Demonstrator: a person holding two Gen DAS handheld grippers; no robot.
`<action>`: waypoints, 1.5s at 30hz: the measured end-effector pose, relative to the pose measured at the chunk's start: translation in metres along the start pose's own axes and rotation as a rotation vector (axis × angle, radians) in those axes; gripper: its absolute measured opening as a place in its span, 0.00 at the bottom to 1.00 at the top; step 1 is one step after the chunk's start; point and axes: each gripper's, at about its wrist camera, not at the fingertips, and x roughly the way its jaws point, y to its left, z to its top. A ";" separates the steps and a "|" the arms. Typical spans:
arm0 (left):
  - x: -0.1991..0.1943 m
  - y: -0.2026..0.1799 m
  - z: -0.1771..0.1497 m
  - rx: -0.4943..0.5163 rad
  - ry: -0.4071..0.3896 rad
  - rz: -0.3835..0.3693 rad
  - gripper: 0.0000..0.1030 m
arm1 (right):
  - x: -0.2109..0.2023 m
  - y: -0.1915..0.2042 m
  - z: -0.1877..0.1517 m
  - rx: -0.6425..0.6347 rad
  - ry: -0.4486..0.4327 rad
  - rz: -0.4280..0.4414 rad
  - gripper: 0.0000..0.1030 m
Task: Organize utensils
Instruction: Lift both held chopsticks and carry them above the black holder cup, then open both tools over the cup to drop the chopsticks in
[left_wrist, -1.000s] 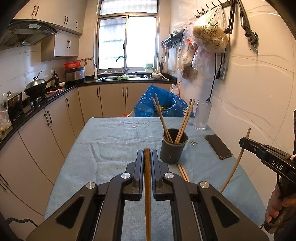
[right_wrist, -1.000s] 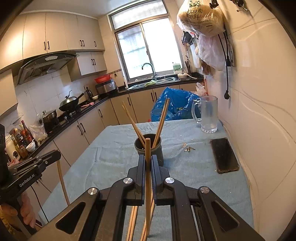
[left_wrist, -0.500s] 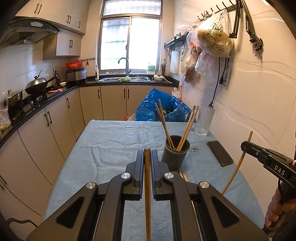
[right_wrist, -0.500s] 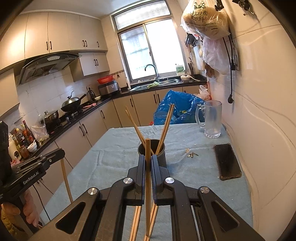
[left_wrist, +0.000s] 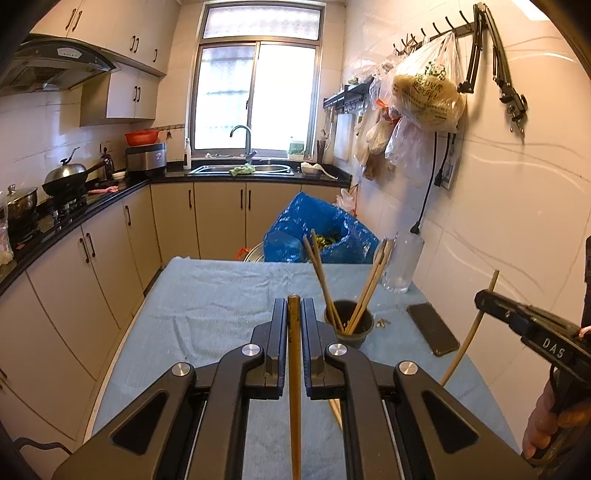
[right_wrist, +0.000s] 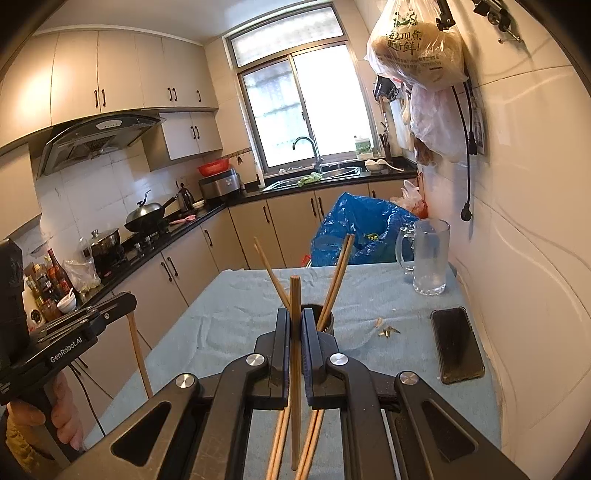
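A dark round holder (left_wrist: 347, 328) with several wooden chopsticks leaning in it stands on the blue-grey tablecloth; in the right wrist view it (right_wrist: 327, 323) sits just behind my fingers. My left gripper (left_wrist: 294, 306) is shut on a brown chopstick (left_wrist: 294, 369), held above the table left of the holder. My right gripper (right_wrist: 294, 317) is shut on another chopstick (right_wrist: 295, 350), held upright in front of the holder. Several loose chopsticks (right_wrist: 280, 443) lie on the cloth below the right gripper.
A black phone (right_wrist: 456, 345) lies at the table's right side near the wall. A glass mug (right_wrist: 428, 256) stands at the far right corner. Small scraps (right_wrist: 386, 330) lie by the holder. A blue bag (left_wrist: 317, 230) sits beyond the table. Cabinets (left_wrist: 92, 266) run along the left.
Both grippers have risen and drawn back a little from the holder, each still holding its chopstick. The holder and table items have not moved.
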 end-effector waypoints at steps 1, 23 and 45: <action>0.001 0.000 0.006 -0.003 -0.006 -0.004 0.06 | 0.002 0.000 0.004 0.003 -0.003 0.001 0.06; 0.116 -0.036 0.127 -0.117 -0.145 -0.014 0.06 | 0.082 -0.006 0.112 0.018 -0.171 -0.091 0.06; 0.156 -0.022 0.125 -0.185 -0.123 -0.067 0.06 | 0.150 -0.045 0.069 0.094 0.010 -0.088 0.06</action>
